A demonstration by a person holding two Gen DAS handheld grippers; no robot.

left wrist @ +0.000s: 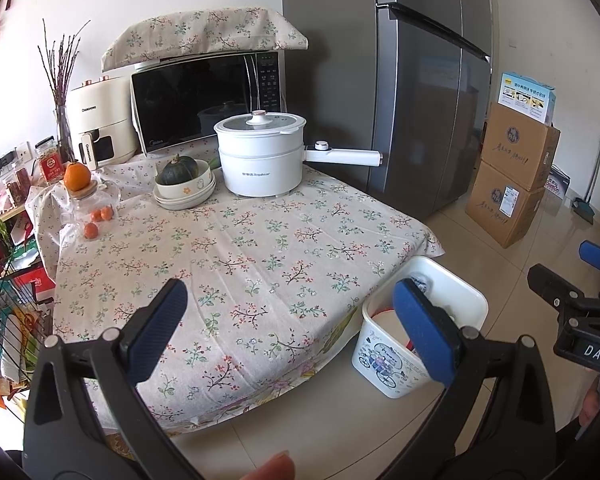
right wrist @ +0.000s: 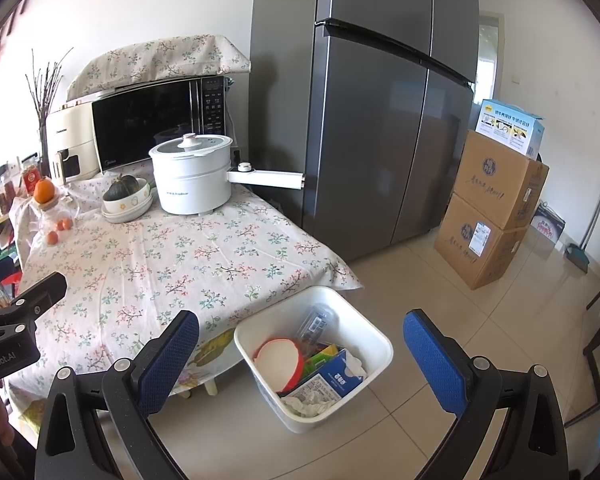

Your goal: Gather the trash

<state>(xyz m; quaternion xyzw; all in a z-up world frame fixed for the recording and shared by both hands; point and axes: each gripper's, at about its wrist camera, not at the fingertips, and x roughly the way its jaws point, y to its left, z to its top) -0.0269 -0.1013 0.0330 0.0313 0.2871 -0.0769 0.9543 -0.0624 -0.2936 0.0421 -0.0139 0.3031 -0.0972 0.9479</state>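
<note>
A white trash bin stands on the floor at the table's near right corner; it also shows in the left wrist view. It holds a red-rimmed white lid, a blue carton, crumpled tissue, a clear plastic bottle and green wrappers. My left gripper is open and empty above the table's near edge. My right gripper is open and empty above the bin. Each gripper shows at the edge of the other's view, the right one and the left one.
The table has a floral cloth. At its back stand a white electric pot, a bowl with a pumpkin, oranges, a microwave and an air fryer. A grey fridge and stacked cardboard boxes stand to the right.
</note>
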